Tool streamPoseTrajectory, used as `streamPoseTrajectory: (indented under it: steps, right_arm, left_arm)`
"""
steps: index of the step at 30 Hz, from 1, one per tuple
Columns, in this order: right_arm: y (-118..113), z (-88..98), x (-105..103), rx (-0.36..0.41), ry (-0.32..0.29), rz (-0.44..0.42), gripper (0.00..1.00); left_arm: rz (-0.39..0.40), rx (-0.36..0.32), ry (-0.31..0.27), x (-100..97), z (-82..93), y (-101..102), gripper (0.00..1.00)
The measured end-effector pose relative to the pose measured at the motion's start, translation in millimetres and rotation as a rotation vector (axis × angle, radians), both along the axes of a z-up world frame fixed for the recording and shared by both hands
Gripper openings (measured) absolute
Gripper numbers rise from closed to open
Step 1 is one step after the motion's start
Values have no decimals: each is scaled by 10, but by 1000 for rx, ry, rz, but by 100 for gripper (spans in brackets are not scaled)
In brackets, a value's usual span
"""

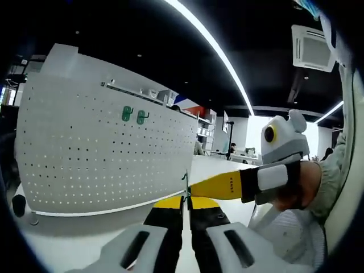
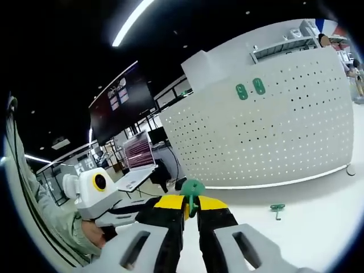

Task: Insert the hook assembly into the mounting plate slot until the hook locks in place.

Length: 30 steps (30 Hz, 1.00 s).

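Left gripper [image 1: 186, 200]: jaws drawn together, yellow-and-black tips meeting with no gap visible, pointed forward and slightly up. The right gripper enters this left gripper view from the right, lying roughly level, its yellow tip reaching in to the left gripper's tips. A hand [image 1: 301, 185] wraps its grip; a pale sleeve runs behind.

Right gripper [image 2: 190, 205]: jaws closed on a small green hook [image 2: 191, 190], which stands up between the tips. Sleeve at far left.

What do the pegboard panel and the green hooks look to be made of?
Pegboard panel: likely white painted sheet metal, matte, thin, with evenly punched holes. Green hooks mounted on it, and the one in the right claw: probably moulded plastic, uniform colour, rounded edges.
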State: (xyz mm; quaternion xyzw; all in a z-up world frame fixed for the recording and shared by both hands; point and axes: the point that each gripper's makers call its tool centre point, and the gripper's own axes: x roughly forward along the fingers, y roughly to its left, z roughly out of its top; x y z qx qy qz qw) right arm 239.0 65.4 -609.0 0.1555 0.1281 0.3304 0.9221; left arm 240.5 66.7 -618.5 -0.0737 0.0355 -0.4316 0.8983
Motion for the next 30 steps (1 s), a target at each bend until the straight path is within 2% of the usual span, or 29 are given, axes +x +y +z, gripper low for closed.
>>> streamPoseTrajectory:
  steps: [4, 9, 17, 30]
  right_arm:
    - [3, -9, 6, -4, -1, 0, 2]
    - [26, 3, -15, -62, -46, 7, 1]
    - [6, -6, -19, -99, -68, 7, 1]
    - [9, -34, -31, -108, -70, 6, 1]
  left_arm:
    - [1, 15, -11, 6, -10, -4, 3]
    - [0, 31, -18, 14, -21, -16, 3]
    - [-4, 40, -17, 14, -39, -37, 4]
    - [-10, 86, -17, -6, -88, -66, 5]
